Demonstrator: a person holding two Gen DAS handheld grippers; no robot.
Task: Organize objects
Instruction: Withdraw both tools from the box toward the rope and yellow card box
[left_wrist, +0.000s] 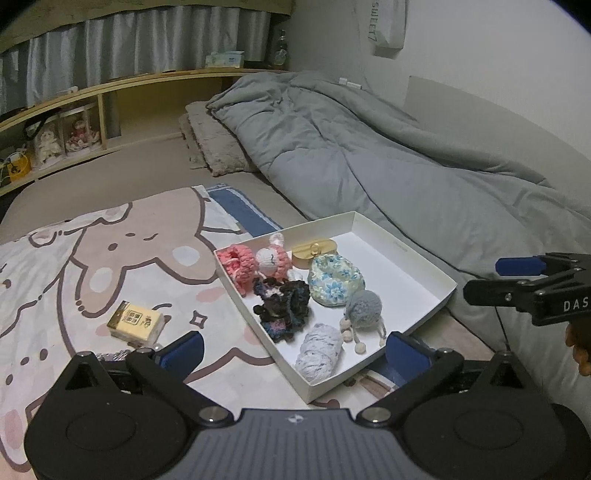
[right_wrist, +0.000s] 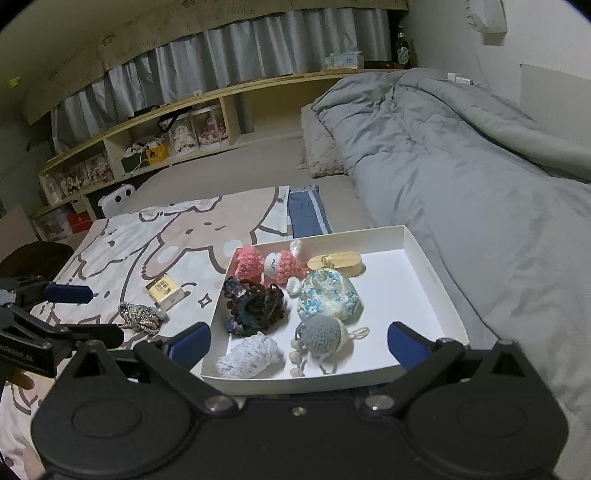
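Note:
A white tray (left_wrist: 402, 258) (right_wrist: 410, 295) lies on a cartoon-print blanket (left_wrist: 110, 258) on the bed. It holds several soft items: pink crochet pieces (left_wrist: 240, 264), a gold oval case (left_wrist: 314, 251), a floral pouch (left_wrist: 336, 280), a dark scrunchie (left_wrist: 284, 306), a grey-blue crochet ball (left_wrist: 364, 306) and a pale yarn bundle (left_wrist: 319, 350). To the tray's left lie a yellow box (left_wrist: 135, 321) (right_wrist: 164, 291) and a braided cord knot (right_wrist: 140, 315). My left gripper (left_wrist: 294, 349) (right_wrist: 88, 314) is open over the tray's near corner. My right gripper (right_wrist: 298, 341) (left_wrist: 498, 282) is open over its near edge. Neither holds anything.
A rumpled grey duvet (left_wrist: 369, 155) runs along the right, close to the tray. A fuzzy pillow (left_wrist: 214, 147) and a low wooden shelf (right_wrist: 155, 140) with dolls stand behind. A blue cloth (right_wrist: 306, 214) lies beyond the blanket.

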